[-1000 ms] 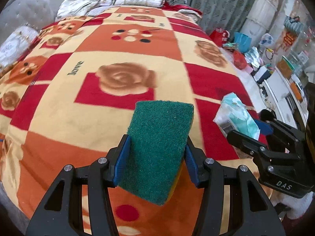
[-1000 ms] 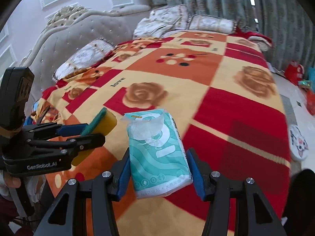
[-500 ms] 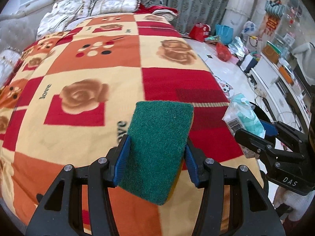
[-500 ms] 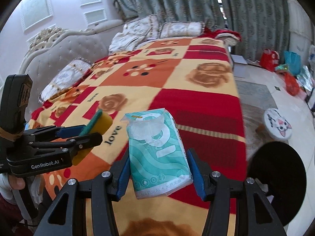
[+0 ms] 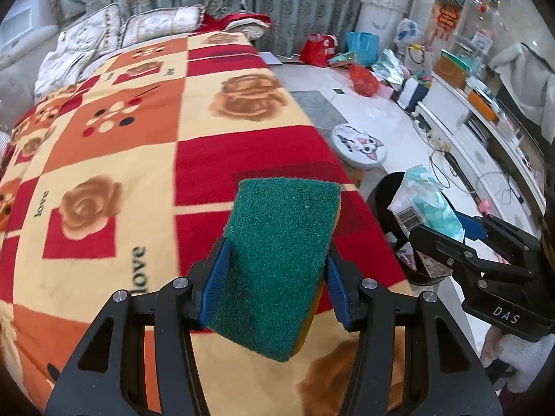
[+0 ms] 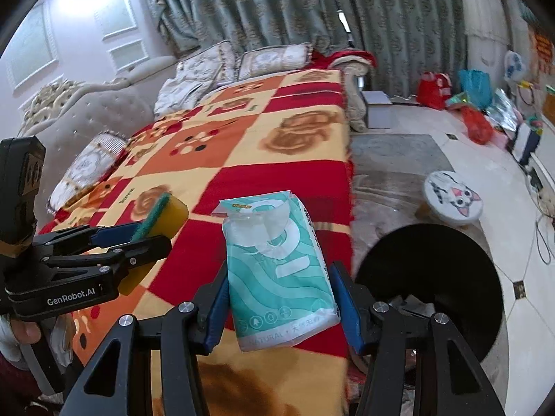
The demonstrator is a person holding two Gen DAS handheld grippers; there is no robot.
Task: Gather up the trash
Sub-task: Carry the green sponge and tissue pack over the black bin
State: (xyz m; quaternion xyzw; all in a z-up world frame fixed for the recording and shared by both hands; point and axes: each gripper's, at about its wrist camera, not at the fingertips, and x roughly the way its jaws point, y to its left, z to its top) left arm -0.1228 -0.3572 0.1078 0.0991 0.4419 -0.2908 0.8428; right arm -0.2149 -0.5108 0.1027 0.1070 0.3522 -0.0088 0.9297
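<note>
Sponge (image 5: 277, 263) was pinched between left gripper (image 5: 275, 284) fingers | tissue pack (image 6: 279, 270) pinched by right gripper (image 6: 281, 301) | black bin (image 6: 430, 287) lay right of, below right fingers | advice: centre each over the opening before spreading.

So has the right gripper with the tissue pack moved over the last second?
Yes. The right gripper, shut on the tissue pack, has swung rightward off the bed's blanket toward the black trash bin, which was out of view a second ago.
</note>
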